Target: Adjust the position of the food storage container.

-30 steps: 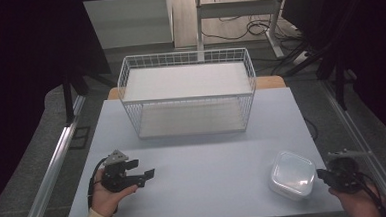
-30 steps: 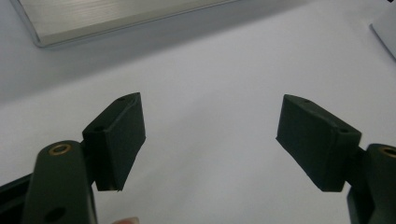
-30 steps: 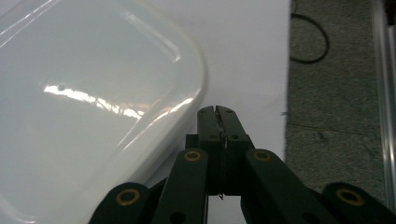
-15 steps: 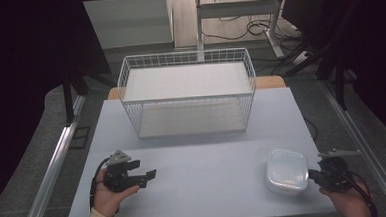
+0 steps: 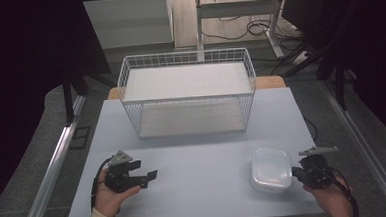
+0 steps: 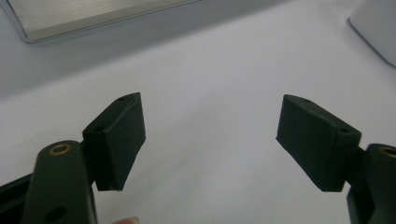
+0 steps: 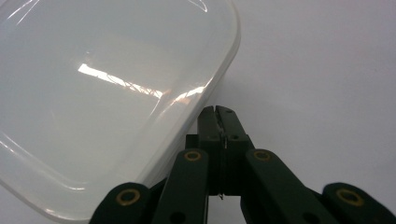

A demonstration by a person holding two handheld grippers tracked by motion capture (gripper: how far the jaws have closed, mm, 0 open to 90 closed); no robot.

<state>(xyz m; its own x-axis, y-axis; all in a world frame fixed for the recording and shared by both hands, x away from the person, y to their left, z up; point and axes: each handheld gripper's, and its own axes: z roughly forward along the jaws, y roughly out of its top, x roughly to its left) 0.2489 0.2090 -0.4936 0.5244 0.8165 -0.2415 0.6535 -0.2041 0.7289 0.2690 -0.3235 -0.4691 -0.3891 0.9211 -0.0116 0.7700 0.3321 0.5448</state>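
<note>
Work in hand: I read it as moving the plastic box [image 5: 270, 168] toward the wire basket [image 5: 188, 96], a judgement from what my right gripper [image 5: 298, 172] is touching.
Plastic box: it sits flat on the bench [image 5: 198, 158] at about 4 o'clock from the bench's middle, lid up, well apart from the basket. In the right gripper view the box [image 7: 107, 93] runs from the top down the left, its rounded corner just beside the jaws.
Right jaws: pressed together with nothing between them, their tips at the box's right edge; whether they touch it or stand just off it I cannot tell.
Left gripper [image 5: 147, 177]: at about 8 o'clock on the bench, jaws spread wide over bare bench, holding nothing. In its own view a corner of the box [image 6: 376, 28] lies far off at 1 o'clock.
Basket: at 12 o'clock, upright, nothing in it that I can see.
Done: little, as I judge it; the box is not gripped or lifted.
Left: open the right jaws, take the rim, carry it to 12 o'clock and set it in the basket.
</note>
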